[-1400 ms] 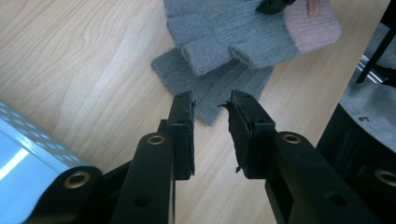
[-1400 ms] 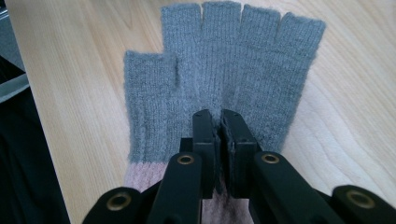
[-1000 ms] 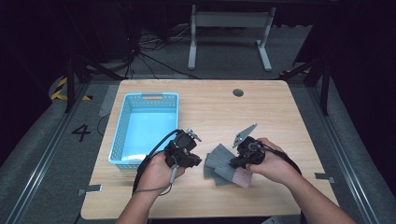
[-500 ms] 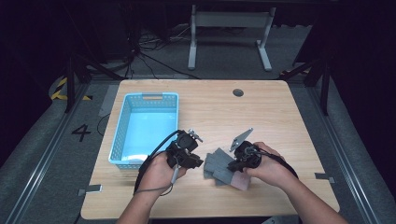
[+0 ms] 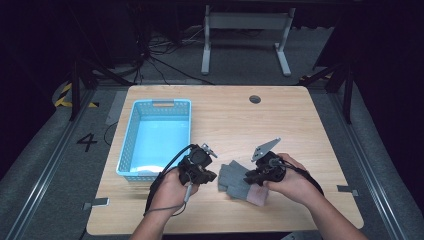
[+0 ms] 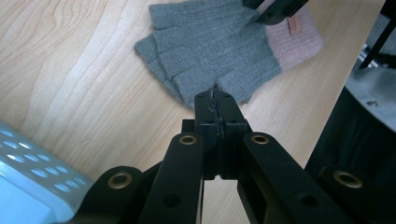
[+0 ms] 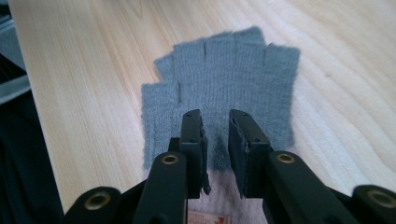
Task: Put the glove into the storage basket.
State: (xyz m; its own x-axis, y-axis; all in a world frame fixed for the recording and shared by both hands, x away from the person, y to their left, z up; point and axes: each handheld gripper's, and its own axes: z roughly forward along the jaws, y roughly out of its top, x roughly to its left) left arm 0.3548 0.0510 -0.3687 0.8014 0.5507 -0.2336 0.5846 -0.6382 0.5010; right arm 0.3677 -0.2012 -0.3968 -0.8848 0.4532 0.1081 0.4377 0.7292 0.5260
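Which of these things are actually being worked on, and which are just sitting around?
In use:
grey glove
left gripper, shut on the glove's edge
right gripper, jaws apart over the glove, just been opening

Lying about:
blue basket
table

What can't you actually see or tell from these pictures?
- Left gripper: shut at the glove edge; whether it pinches the knit is hidden by its own jaws.
- Glove cuff label: cut off by the bottom edge in the right gripper view.
- Basket contents: pale glare, high view.
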